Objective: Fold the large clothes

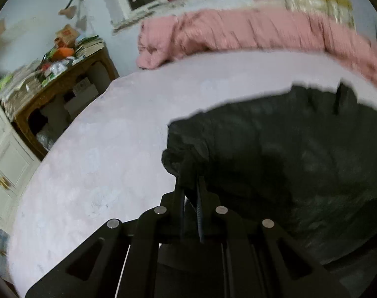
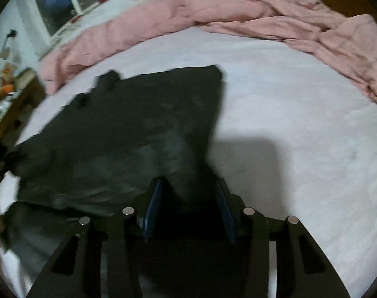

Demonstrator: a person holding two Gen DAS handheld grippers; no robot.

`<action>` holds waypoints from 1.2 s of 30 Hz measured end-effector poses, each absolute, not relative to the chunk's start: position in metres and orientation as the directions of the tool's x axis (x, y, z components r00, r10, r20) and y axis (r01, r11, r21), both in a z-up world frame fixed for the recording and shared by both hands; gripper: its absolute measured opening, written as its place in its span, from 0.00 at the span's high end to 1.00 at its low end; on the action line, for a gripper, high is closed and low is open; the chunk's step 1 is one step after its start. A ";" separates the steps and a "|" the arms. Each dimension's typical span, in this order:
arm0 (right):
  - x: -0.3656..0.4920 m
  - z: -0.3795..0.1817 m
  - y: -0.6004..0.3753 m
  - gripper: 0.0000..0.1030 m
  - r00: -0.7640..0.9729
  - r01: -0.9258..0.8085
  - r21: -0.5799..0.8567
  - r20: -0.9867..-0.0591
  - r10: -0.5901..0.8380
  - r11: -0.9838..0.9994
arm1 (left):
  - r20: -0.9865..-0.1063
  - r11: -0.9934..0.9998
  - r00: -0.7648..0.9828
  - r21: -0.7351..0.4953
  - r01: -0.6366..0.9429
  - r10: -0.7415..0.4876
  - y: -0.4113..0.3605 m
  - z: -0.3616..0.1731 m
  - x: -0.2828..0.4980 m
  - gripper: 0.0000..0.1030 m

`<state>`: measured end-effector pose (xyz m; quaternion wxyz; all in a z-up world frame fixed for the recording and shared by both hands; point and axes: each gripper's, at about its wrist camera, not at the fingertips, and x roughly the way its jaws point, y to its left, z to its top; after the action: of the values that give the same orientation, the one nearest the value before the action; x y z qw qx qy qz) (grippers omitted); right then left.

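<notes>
Left tongs [image 1: 190, 173] clamped on dark garment [image 1: 287, 154] corner, over bed [image 1: 101, 154].

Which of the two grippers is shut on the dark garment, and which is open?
The left gripper is shut on the dark garment, pinching a bunched edge. The right gripper is open, its blue-padded fingers wide apart over the cloth.

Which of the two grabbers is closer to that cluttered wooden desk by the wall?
Left. The left gripper grips the black garment at its desk-side edge; the right gripper sits across the garment, farther from the wooden desk.
</notes>
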<state>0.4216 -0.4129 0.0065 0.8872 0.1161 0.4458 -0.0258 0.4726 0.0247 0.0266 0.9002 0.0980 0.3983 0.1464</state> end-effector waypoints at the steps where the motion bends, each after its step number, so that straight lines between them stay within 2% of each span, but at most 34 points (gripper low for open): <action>1: 0.423 0.002 -0.418 0.55 0.586 0.163 0.182 -0.809 0.054 0.970 | -0.683 0.924 0.630 0.343 -0.171 0.370 0.018 0.021 0.473 0.91; 4: 0.423 -0.004 -0.426 0.55 0.560 0.158 0.210 -0.824 0.088 0.965 | -0.636 0.902 0.669 0.412 -0.126 0.384 0.000 0.020 0.466 0.87; 6: 0.422 -0.002 -0.428 0.55 0.559 0.168 0.183 -0.827 0.059 0.969 | -0.636 0.900 0.657 0.403 -0.165 0.405 0.004 0.024 0.463 0.82; 7: 0.418 0.004 -0.425 0.55 0.579 0.174 0.159 -0.815 0.030 0.972 | -0.628 0.905 0.666 0.379 -0.191 0.403 0.007 0.029 0.458 0.76; 8: 0.414 0.012 -0.423 0.55 0.605 0.164 0.153 -0.796 0.023 0.975 | -0.616 0.913 0.683 0.355 -0.202 0.391 0.009 0.035 0.452 0.64; 9: 0.412 0.018 -0.417 0.55 0.625 0.148 0.157 -0.780 0.031 0.976 | -0.589 0.921 0.717 0.332 -0.206 0.373 0.010 0.044 0.440 0.58; 11: 0.402 0.037 -0.404 0.55 0.681 0.062 0.187 -0.726 0.095 0.980 | -0.506 0.942 0.807 0.282 -0.180 0.305 0.005 0.063 0.412 0.36; 13: 0.397 0.048 -0.382 0.55 0.698 -0.008 0.150 -0.707 0.113 0.989 | -0.476 0.970 0.851 0.197 -0.144 0.223 0.002 0.075 0.394 0.30; 17: 0.403 0.035 -0.352 0.53 0.660 -0.015 0.038 -0.750 0.038 0.999 | -0.587 0.988 0.795 0.099 -0.118 0.153 0.008 0.068 0.423 0.30; 19: 0.409 0.019 -0.350 0.49 0.637 0.010 0.007 -0.771 -0.001 1.000 | -0.634 0.980 0.748 0.107 -0.167 0.196 0.015 0.054 0.444 0.30; 22: 0.414 -0.004 -0.350 0.47 0.603 0.021 -0.030 -0.797 -0.036 0.999 | -0.728 0.963 0.630 0.187 -0.197 0.270 0.025 0.019 0.470 0.30; 25: 0.419 -0.012 -0.351 0.45 0.594 0.020 -0.037 -0.803 -0.041 0.999 | -0.784 0.965 0.567 0.163 -0.204 0.252 0.039 -0.006 0.477 0.29; 31: 0.423 -0.013 -0.353 0.39 0.593 0.031 -0.036 -0.804 -0.047 0.999 | -0.798 0.969 0.562 0.107 -0.221 0.216 0.046 -0.009 0.475 0.28; 34: 0.421 -0.010 -0.356 0.39 0.606 0.043 -0.031 -0.794 -0.051 0.999 | -0.756 0.979 0.630 0.072 -0.189 0.177 0.047 0.006 0.463 0.38; 36: 0.417 -0.003 -0.355 0.39 0.632 0.061 -0.052 -0.771 -0.079 0.997 | -0.715 0.989 0.693 -0.007 -0.149 0.099 0.046 0.024 0.450 0.38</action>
<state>0.4172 -0.3545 -0.0025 0.9033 -0.0106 0.4271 -0.0390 0.4501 0.0461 0.0240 0.9194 -0.0322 0.3862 0.0675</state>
